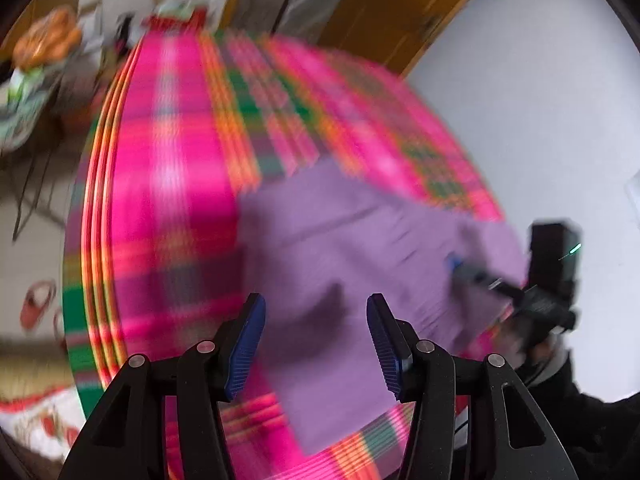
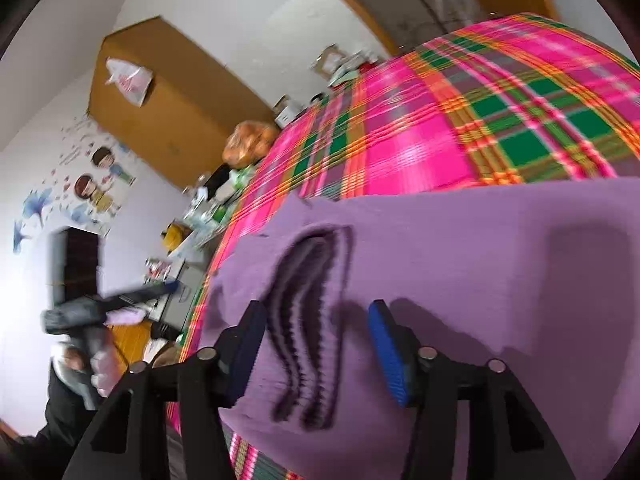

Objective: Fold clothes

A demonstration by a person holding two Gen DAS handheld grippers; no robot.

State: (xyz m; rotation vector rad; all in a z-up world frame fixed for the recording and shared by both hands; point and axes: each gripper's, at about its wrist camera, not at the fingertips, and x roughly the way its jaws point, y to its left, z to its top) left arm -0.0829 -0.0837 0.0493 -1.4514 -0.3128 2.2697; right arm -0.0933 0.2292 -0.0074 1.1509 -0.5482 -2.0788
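A purple garment [image 2: 460, 248] is spread flat on a plaid bed cover [image 2: 440, 128]. The left hand-held gripper [image 1: 316, 340] is held above the garment's near part, jaws spread, nothing gripped. The right hand-held gripper [image 2: 316, 348] is held over a ribbed fold [image 2: 308, 320], jaws spread, nothing pinched.

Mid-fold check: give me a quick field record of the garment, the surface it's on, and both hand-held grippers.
garment: purple knit top, lying spread on the bed, ribbed neckline facing the right wrist camera
surface: pink-and-green plaid bedcover
left hand-held gripper: open, above the garment, nothing between the pads
right hand-held gripper: open, the neckline lies between the fingers, not pinched
image quality: left wrist view heavily blurred
fold state: cannot tell how many folds are done
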